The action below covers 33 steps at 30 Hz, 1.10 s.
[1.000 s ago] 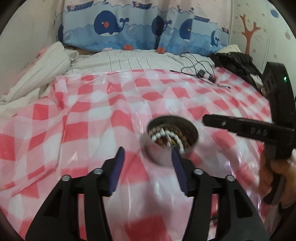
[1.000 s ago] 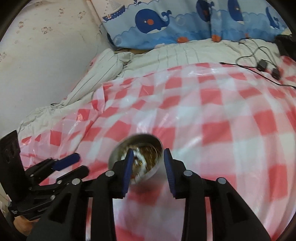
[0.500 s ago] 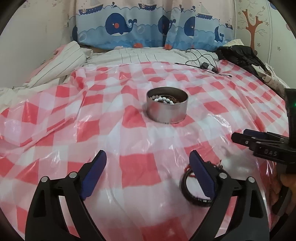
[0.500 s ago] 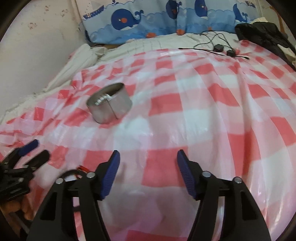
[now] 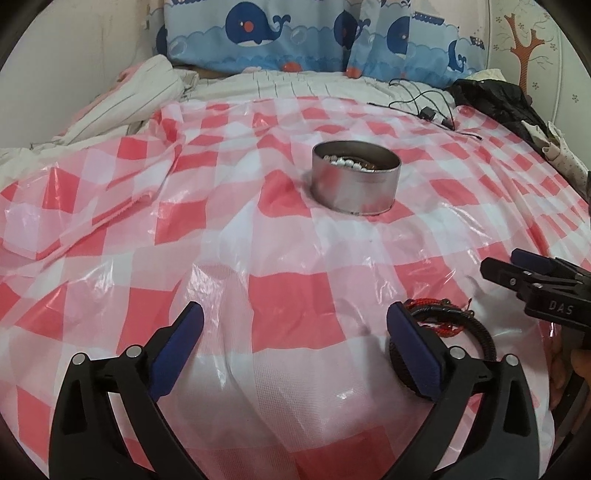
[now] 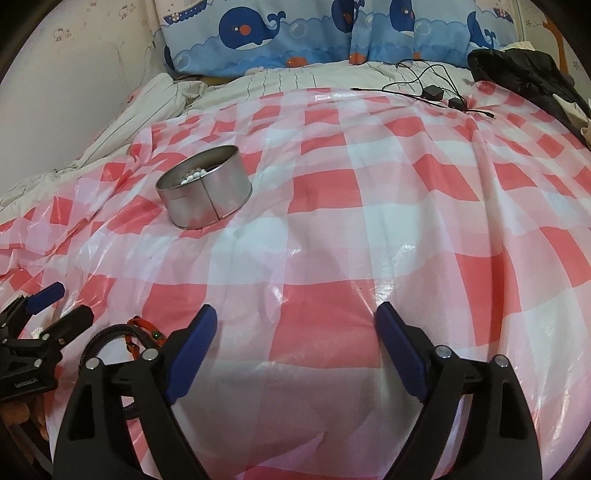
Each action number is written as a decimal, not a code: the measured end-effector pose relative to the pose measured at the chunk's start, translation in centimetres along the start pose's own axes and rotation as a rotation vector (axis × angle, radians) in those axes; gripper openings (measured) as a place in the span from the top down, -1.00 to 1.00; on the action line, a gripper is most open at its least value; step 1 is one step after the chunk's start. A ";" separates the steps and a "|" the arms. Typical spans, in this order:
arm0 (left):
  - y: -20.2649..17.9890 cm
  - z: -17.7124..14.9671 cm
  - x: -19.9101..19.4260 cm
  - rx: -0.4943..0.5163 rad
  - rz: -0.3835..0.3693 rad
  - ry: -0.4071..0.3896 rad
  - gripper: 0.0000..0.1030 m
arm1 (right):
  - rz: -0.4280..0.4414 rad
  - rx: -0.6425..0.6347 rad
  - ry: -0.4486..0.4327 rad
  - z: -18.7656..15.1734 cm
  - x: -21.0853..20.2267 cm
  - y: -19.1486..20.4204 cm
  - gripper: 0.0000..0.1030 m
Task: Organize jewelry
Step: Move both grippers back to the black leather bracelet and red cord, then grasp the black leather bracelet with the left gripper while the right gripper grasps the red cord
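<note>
1. Bracelets [image 5: 448,325] lie on the checked cloth [image 5: 280,295] just beside the left gripper [image 5: 295,328], whose jaws are opening, nothing between.
2. Right gripper [image 6: 295,325] likewise opening, empty.
3. Next: probably pinch bracelets, carry to tin [image 5: 355,184].

One round metal tin [image 5: 355,181] stands on the one red-and-white checked plastic sheet [image 5: 258,236] spread over the bed. Inside the tin lies a string of white beads [image 5: 345,162]; only part of it shows, so the beads cannot be counted. Nearer than the tin, at least two cord bracelets lie overlapping: one black [image 5: 476,334] and one red [image 5: 448,328]. Two grippers are in view, the left gripper [image 5: 295,343] and the right gripper [image 6: 295,347]. Beyond the tin, two whale-print pillows [image 5: 258,33] lean at the wall, with one tangle of black cables [image 5: 424,107] and one black garment [image 5: 495,96].
</note>
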<state>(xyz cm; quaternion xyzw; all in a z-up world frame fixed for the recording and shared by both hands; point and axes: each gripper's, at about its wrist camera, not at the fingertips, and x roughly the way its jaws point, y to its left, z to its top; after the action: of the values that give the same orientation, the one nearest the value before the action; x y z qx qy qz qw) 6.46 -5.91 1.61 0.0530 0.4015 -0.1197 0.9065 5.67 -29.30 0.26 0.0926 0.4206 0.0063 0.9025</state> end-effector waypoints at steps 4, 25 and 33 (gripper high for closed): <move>0.7 -0.2 -0.3 -0.032 -0.040 -0.006 -0.85 | 0.003 0.003 -0.015 0.0 -0.3 0.0 -0.67; -4.2 -2.1 -1.2 0.227 -0.256 0.073 0.63 | 0.096 0.032 -0.032 -0.1 -1.6 0.1 -0.71; -0.4 0.8 -3.6 0.084 -0.304 -0.017 0.87 | 0.100 -0.045 -0.048 -0.1 -2.0 1.6 -0.71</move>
<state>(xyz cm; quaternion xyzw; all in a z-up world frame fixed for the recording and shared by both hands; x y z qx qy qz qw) 4.56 -5.78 4.84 0.0285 0.3917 -0.2725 0.8784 4.38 -27.93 1.99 0.0934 0.3936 0.0584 0.9127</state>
